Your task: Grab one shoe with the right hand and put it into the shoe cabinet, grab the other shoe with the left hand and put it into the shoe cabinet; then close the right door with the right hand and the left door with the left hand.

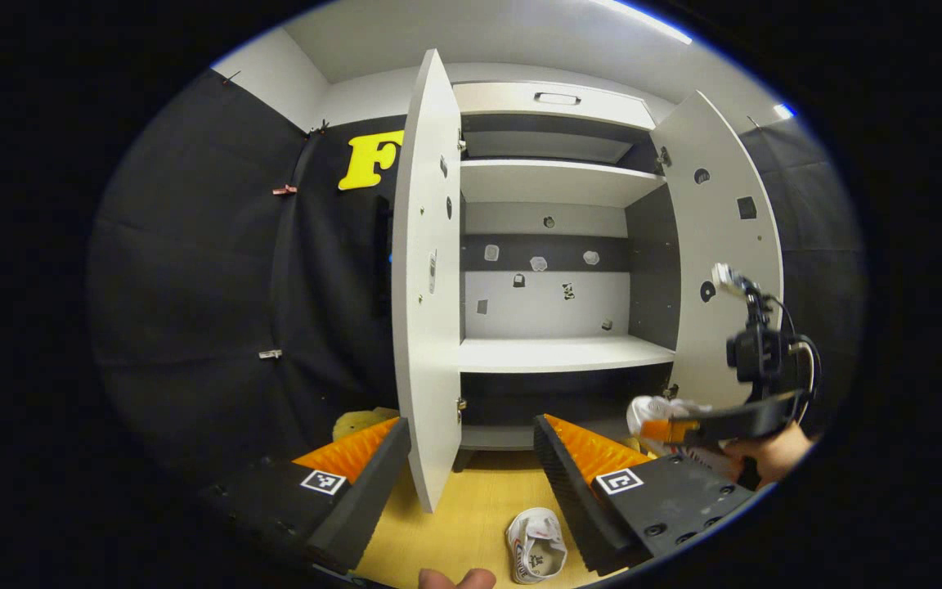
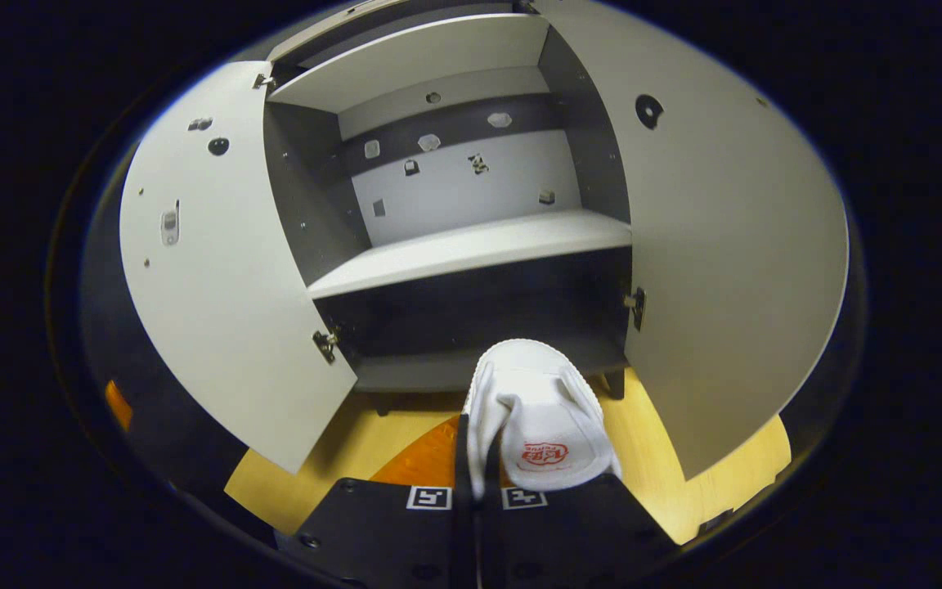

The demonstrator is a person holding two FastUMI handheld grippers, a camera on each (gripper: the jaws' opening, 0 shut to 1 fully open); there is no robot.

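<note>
In the right gripper view my right gripper (image 2: pixel 477 446) is shut on the rim of a white shoe (image 2: pixel 540 417), held off the floor in front of the cabinet's dark bottom compartment (image 2: pixel 479 315). In the left gripper view that shoe (image 1: pixel 657 411) and the right gripper (image 1: pixel 688 429) hang low by the right door (image 1: pixel 724 245). The other white shoe (image 1: pixel 536 552) lies on the wooden floor between the fingers of my open left gripper (image 1: pixel 471 458). Both doors stand open; the left door (image 1: pixel 430 286) is edge-on just ahead of me.
The cabinet has a white middle shelf (image 2: pixel 471 249) and an upper shelf (image 1: pixel 557 182), both bare. A hand (image 1: pixel 773 454) holds the right gripper. Something yellowish (image 1: pixel 361 421) lies on the floor left of the left door. Black cloth walls surround the booth.
</note>
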